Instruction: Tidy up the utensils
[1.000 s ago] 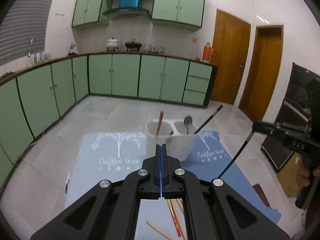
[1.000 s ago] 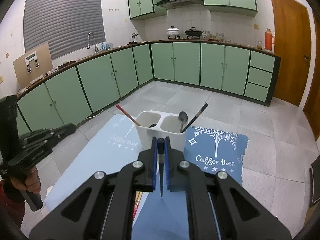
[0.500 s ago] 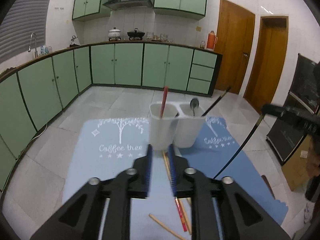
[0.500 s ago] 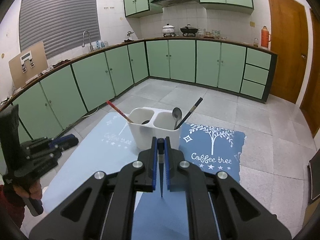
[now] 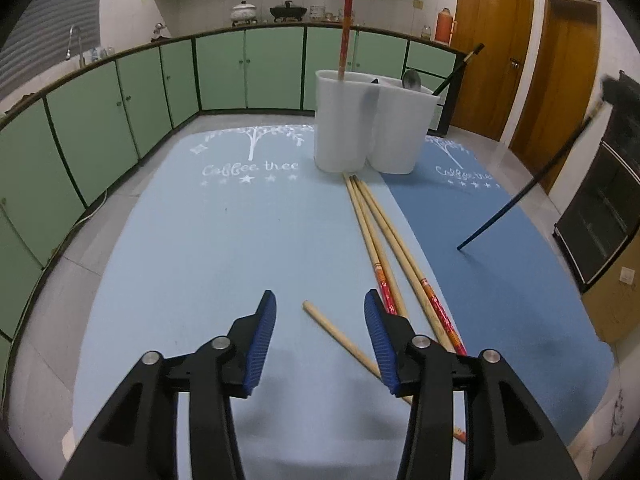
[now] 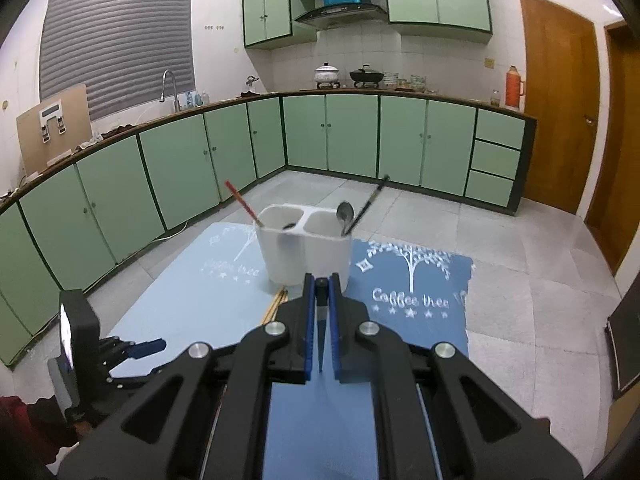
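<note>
A white two-compartment utensil holder (image 5: pixel 368 120) stands at the back of the table on the mats; it also shows in the right wrist view (image 6: pixel 304 248). It holds a red chopstick (image 5: pixel 343 36), a metal spoon (image 5: pixel 412 79) and a black chopstick (image 5: pixel 460 66). Several wooden chopsticks (image 5: pixel 384 240) lie on the light blue mat. My left gripper (image 5: pixel 320 312) is open, low over the mat, its jaws either side of a wooden chopstick's tip (image 5: pixel 316 312). My right gripper (image 6: pixel 321 300) is shut on a black chopstick (image 5: pixel 520 196), held above the dark blue mat.
A light blue mat (image 5: pixel 224 240) and a dark blue mat (image 5: pixel 500 280) cover the table. Green cabinets (image 6: pixel 352 136) and a tiled floor lie beyond. Wooden doors (image 5: pixel 492 48) are at the right.
My left gripper has opened wide and dropped low and forward over the loose wooden chopsticks. My right gripper has risen a little, still holding the black chopstick.
</note>
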Action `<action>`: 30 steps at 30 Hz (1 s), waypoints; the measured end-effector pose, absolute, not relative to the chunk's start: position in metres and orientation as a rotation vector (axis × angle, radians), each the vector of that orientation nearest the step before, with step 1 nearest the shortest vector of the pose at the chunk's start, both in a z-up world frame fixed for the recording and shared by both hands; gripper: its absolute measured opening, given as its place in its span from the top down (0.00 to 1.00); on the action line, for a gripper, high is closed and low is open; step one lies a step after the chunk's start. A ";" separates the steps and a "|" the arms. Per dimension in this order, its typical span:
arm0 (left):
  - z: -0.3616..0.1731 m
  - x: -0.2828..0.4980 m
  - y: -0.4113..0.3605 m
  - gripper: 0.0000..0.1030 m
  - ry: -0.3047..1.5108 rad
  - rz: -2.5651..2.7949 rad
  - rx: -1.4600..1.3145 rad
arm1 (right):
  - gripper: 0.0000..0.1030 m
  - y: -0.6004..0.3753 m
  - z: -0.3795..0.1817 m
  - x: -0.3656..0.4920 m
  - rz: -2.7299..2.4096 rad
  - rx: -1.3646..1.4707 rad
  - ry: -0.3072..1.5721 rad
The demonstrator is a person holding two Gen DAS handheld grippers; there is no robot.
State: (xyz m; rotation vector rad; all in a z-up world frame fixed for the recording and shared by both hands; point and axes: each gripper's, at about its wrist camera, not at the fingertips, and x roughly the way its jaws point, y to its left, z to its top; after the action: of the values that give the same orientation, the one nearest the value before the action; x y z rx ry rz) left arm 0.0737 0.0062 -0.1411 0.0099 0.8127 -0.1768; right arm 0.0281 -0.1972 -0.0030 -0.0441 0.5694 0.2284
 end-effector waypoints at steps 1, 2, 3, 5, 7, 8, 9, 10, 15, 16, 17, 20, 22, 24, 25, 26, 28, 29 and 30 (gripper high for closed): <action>-0.141 0.072 0.006 0.56 0.804 -0.176 0.011 | 0.94 -0.197 -0.006 0.019 0.212 -0.064 0.566; -0.140 0.071 0.006 0.55 0.798 -0.174 0.014 | 0.94 -0.197 -0.009 0.012 0.198 -0.077 0.565; -0.140 0.070 0.006 0.54 0.794 -0.172 0.016 | 0.94 -0.198 -0.014 0.002 0.186 -0.086 0.569; -0.140 0.069 0.007 0.53 0.789 -0.166 0.018 | 0.93 -0.198 -0.023 -0.011 0.178 -0.086 0.586; -0.141 0.067 0.008 0.53 0.792 -0.162 0.010 | 0.93 -0.198 -0.037 -0.021 0.164 -0.094 0.632; -0.141 0.068 0.008 0.53 0.793 -0.160 0.010 | 0.93 -0.198 -0.046 -0.025 0.162 -0.094 0.653; -0.141 0.067 0.008 0.53 0.794 -0.158 0.012 | 0.93 -0.197 -0.059 -0.027 0.164 -0.096 0.689; -0.142 0.067 0.008 0.53 0.796 -0.158 0.012 | 0.93 -0.195 -0.072 -0.029 0.163 -0.102 0.721; -0.147 0.066 0.008 0.53 0.809 -0.157 0.013 | 0.93 -0.191 -0.123 -0.012 0.174 -0.057 0.799; -0.148 0.066 0.008 0.53 0.811 -0.157 0.012 | 0.94 -0.191 -0.131 -0.003 0.181 -0.027 0.813; -0.149 0.066 0.008 0.53 0.813 -0.155 0.010 | 0.94 -0.191 -0.136 0.001 0.186 -0.009 0.818; -0.150 0.068 0.007 0.53 0.810 -0.148 0.015 | 0.94 -0.187 -0.149 0.014 0.197 0.005 0.815; -0.152 0.069 0.007 0.53 0.810 -0.145 0.012 | 0.94 -0.185 -0.156 0.022 0.210 0.020 0.825; -0.154 0.070 0.008 0.53 0.813 -0.140 0.011 | 0.94 -0.183 -0.165 0.025 0.213 0.018 0.838; -0.155 0.071 0.008 0.53 0.817 -0.138 0.010 | 0.92 -0.182 -0.169 0.025 0.214 0.015 0.844; -0.156 0.071 0.008 0.53 0.819 -0.138 0.009 | 0.90 -0.182 -0.171 0.025 0.215 0.012 0.848; -0.159 0.070 0.008 0.53 0.826 -0.137 0.010 | 0.89 -0.184 -0.177 0.024 0.216 0.010 0.858; -0.161 0.069 0.009 0.53 0.832 -0.139 0.008 | 0.89 -0.185 -0.179 0.024 0.217 0.010 0.868; -0.163 0.068 0.009 0.53 0.839 -0.140 0.005 | 0.87 -0.186 -0.181 0.023 0.216 0.011 0.872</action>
State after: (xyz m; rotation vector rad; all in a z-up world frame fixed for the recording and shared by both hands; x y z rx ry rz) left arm 0.0680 0.0087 -0.1633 0.0049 0.8387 -0.1401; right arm 0.0226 -0.1857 -0.1805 0.0111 0.8722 0.2164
